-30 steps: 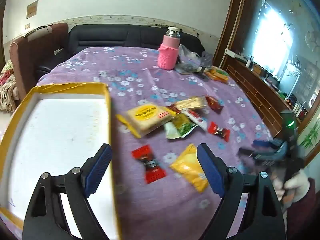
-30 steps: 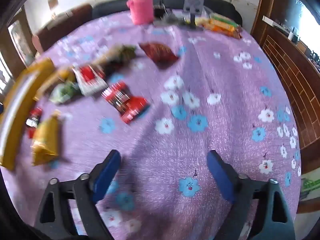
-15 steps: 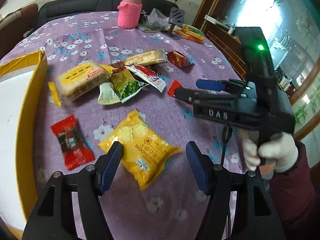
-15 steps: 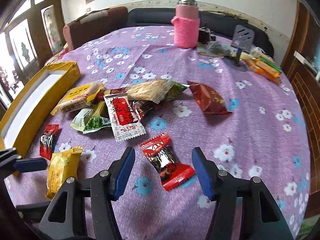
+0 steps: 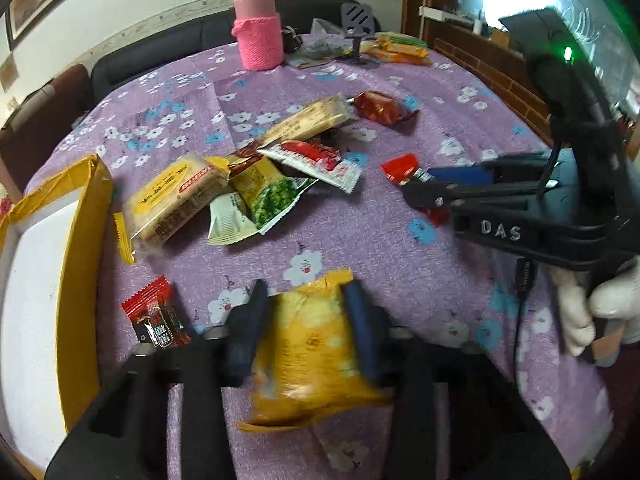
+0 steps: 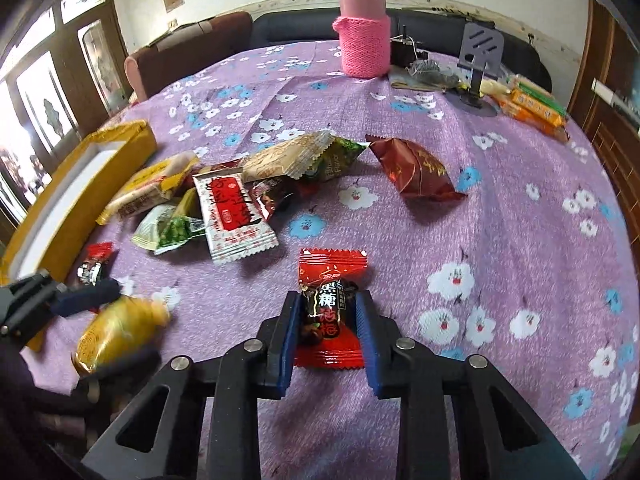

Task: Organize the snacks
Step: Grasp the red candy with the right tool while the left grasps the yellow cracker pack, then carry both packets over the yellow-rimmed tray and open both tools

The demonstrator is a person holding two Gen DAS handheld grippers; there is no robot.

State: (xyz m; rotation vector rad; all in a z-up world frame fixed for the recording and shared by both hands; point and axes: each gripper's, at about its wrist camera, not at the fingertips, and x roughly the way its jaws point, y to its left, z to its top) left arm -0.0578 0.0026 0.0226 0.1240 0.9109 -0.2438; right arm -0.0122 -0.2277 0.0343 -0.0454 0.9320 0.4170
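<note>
My left gripper (image 5: 306, 300) is shut on a yellow cracker packet (image 5: 312, 344), which also shows at the lower left of the right wrist view (image 6: 120, 332). My right gripper (image 6: 327, 308) is shut on a red candy packet (image 6: 330, 312) lying on the purple flowered tablecloth; it shows from the side in the left wrist view (image 5: 416, 184). A pile of snack packets (image 5: 256, 176) lies mid-table. A small red candy (image 5: 156, 320) lies beside the yellow box (image 5: 76, 240) with a white inside at the left.
A pink-sleeved flask (image 6: 364, 36) stands at the far side. A grey phone stand (image 6: 478, 64) and orange snack bars (image 6: 532, 108) lie at the far right. A dark red packet (image 6: 416, 172) lies apart from the pile. A sofa stands behind the table.
Both grippers have moved forward and closed: the left onto the yellow cracker packet, the right onto the red candy packet. Both were open before.
</note>
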